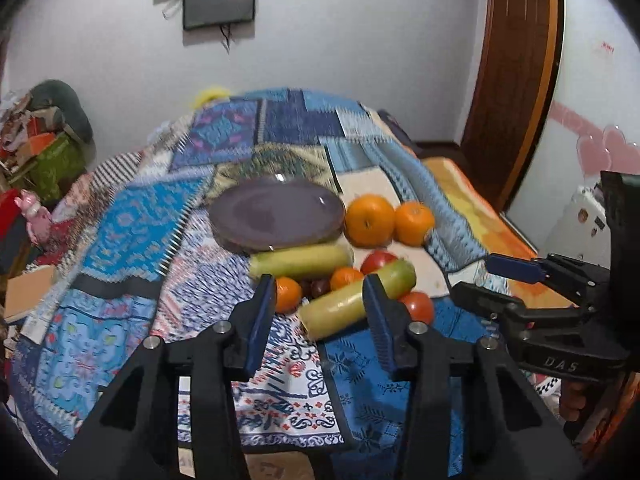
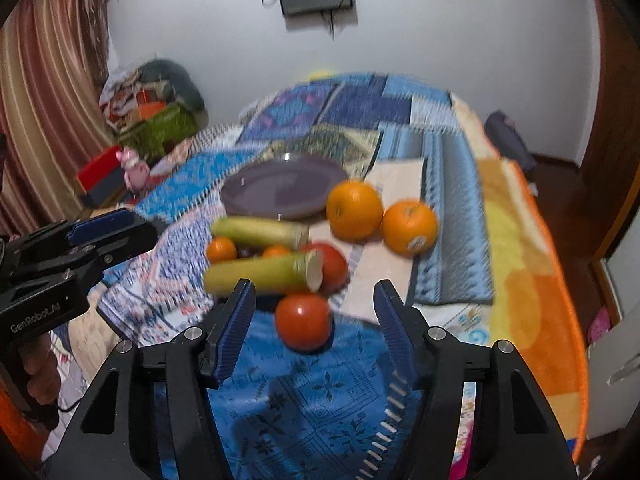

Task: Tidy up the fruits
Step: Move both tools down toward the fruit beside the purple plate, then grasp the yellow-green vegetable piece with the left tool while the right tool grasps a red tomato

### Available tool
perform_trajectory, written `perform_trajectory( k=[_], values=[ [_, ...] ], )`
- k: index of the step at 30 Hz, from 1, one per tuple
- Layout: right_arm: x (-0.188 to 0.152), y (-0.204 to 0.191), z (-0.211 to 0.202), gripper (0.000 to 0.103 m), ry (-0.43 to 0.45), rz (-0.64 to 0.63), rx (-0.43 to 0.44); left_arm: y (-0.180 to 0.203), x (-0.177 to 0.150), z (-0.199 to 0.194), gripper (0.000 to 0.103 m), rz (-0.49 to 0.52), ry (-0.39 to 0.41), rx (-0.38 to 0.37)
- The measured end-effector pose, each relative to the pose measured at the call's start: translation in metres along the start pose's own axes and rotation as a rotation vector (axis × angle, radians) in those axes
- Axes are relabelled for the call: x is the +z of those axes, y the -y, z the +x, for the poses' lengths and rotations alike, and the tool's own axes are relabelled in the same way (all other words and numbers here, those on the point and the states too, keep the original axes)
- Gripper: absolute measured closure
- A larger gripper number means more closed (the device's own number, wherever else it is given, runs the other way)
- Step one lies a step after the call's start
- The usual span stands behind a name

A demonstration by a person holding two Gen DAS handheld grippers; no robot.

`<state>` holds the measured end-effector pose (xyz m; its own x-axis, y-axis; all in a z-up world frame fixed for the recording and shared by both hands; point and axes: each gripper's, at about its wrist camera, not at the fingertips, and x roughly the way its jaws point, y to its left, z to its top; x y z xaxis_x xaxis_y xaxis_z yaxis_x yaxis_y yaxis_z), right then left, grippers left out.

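A purple plate lies empty on the patchwork blanket. In front of it sits a pile: two yellow-green stalks, two small tangerines, two tomatoes and something small and dark. Two big oranges rest right of the plate. My left gripper hovers short of the near stalk, jaws apart, nothing gripped. My right gripper is open just before the near tomato, not touching it.
The fruit lies on a bed covered with a blue patchwork blanket and an orange blanket on the right. Clutter and a pink toy sit off the left edge. A brown door stands at the right.
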<state>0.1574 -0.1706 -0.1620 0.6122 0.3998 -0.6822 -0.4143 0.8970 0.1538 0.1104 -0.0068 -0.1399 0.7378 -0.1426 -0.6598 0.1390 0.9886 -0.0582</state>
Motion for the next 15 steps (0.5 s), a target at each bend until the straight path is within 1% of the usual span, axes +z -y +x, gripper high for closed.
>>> perform_trajectory(
  k=[3,7,11,12,15],
  values=[
    [-0.002,0.002,0.016,0.045,-0.045,0.001,0.016,0.002,-0.003,0.018,0.059,0.018,-0.033,-0.003],
    [-0.007,0.003,0.034,0.046,-0.098,0.001,0.038,0.002,-0.003,0.041,0.059,0.027,-0.089,-0.047],
    [-0.010,0.004,0.050,0.050,-0.139,0.000,0.058,0.004,-0.001,0.062,0.058,0.058,-0.137,-0.060],
    [-0.010,0.004,0.054,0.050,-0.149,0.002,0.063,0.003,0.000,0.068,0.057,0.063,-0.150,-0.070],
    [-0.011,0.007,0.063,0.050,-0.175,0.008,0.078,0.004,0.000,0.078,0.050,0.069,-0.174,-0.096]
  ],
)
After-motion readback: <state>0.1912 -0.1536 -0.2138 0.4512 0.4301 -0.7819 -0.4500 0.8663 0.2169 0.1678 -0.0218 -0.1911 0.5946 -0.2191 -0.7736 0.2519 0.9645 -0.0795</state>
